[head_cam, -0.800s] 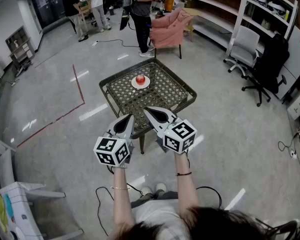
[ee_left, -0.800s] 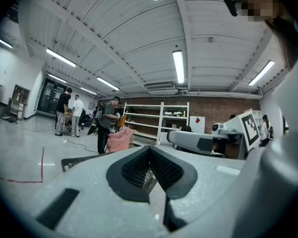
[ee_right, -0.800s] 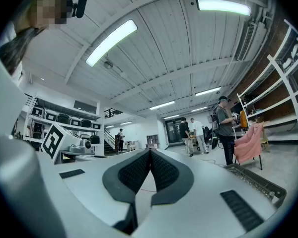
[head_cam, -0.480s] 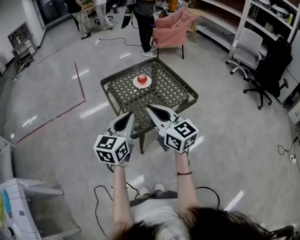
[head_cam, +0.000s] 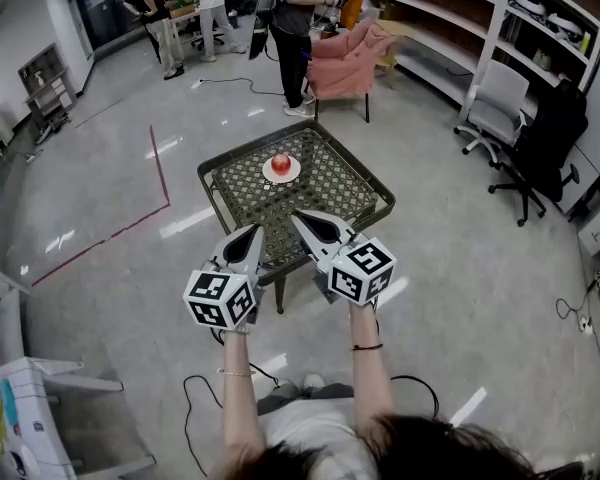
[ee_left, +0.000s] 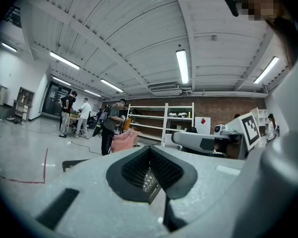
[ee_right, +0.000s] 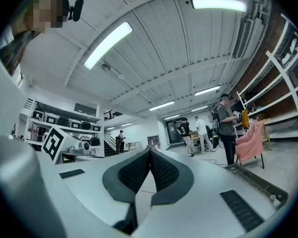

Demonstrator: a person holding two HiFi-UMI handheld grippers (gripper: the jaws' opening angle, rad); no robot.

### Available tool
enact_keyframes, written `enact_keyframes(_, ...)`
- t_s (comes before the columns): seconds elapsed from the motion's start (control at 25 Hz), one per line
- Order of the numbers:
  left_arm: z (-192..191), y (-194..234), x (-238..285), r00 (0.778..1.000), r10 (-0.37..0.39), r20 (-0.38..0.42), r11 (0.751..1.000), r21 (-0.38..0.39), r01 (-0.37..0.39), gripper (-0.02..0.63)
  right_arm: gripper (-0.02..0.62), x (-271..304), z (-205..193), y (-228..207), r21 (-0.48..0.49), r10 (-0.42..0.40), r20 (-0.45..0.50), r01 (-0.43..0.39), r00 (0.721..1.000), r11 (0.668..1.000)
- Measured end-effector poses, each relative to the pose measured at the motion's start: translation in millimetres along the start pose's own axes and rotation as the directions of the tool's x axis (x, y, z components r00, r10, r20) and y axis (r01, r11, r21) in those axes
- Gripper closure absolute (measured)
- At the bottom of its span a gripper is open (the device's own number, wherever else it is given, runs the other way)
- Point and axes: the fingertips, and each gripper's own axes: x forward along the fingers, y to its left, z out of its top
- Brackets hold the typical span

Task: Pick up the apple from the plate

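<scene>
Little has moved: your left gripper [head_cam: 256,232] and right gripper [head_cam: 299,219] stay closed on nothing; the apple [head_cam: 280,163] on its plate [head_cam: 294,172], at twelve o'clock, remains unreached.

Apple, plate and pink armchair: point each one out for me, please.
apple [head_cam: 281,162], head view, its red top.
plate [head_cam: 293,174], head view, bare white rim beside the apple.
pink armchair [head_cam: 346,56], head view, its pink upholstery.

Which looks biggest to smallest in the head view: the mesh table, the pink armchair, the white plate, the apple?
1. mesh table
2. pink armchair, though it stands farther off
3. white plate
4. apple
</scene>
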Motion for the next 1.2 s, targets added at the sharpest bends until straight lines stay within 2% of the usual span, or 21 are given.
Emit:
enact_keyframes(0.28,-23,3,17,0.999,0.02,-0.037,0.999,-0.029,-0.021,0.595,0.586,3,-17,-22,0.037,-0.01,-0.031,0.011,0.999,0.999)
enact_keyframes(0.68,-39,34,44,0.997,0.029,-0.073,0.998,-0.046,-0.033,0.595,0.586,35,-37,-53,0.081,-0.006,-0.052,0.01,0.999,0.997)
enact_keyframes(1.0,-40,66,83,0.998,-0.024,-0.058,0.996,-0.082,0.019,0.595,0.586,73,-43,-88,0.122,-0.012,-0.053,0.019,0.999,0.992)
enact_keyframes(1.2,-44,89,103,0.996,-0.07,-0.058,0.989,-0.136,0.061,0.595,0.586,94,-52,-108,0.143,-0.028,-0.065,0.037,0.998,0.989)
